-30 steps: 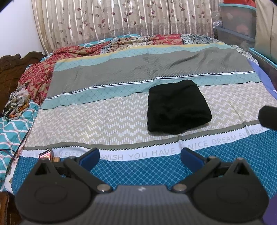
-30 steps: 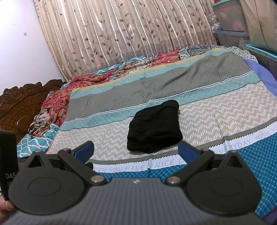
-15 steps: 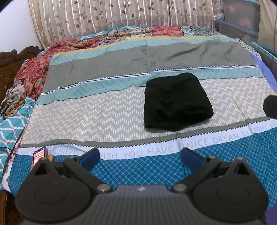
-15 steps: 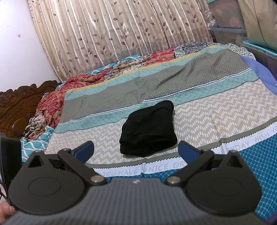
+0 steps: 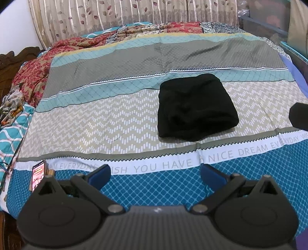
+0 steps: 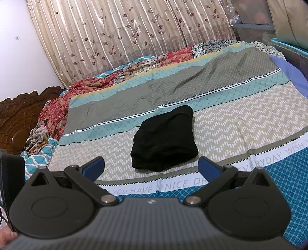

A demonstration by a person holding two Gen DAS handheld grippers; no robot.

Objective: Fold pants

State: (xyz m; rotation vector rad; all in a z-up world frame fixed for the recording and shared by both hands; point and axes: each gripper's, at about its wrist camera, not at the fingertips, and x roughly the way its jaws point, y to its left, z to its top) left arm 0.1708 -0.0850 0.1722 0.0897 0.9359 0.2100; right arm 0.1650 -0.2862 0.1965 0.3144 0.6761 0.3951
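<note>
On the far left of the left wrist view, a dark wooden headboard [image 5: 7, 61] stands at the edge of the bed. Next to it lie crumpled red flowery cloths [image 5: 36, 77] and a teal sheet with white wavy lines [image 5: 11, 130]. A phone [image 5: 38, 176] with a lit screen stands near the front left corner of the bed; what holds it up is hard to see.

A striped bedspread [image 5: 115, 119] covers most of the bed, with grey, teal, tan zigzag and blue bands. A white band near the front has grey words on it. Behind the bed hangs a cream curtain [image 5: 115, 17] with small leaves.

The black pants [image 5: 194, 107] are folded into a thick square bundle. They lie on the tan zigzag band, a bit right of the middle, just behind the band with words. Nothing touches them.

The left gripper [image 5: 155, 176] hangs over the front blue band, its blue fingers [image 5: 100, 176] spread wide with nothing between them. The right gripper [image 6: 151, 169] is also spread wide and empty, held in front of the pants and apart from them.

On the far right, plastic storage bins [image 6: 288, 50] stand beside the bed.
</note>
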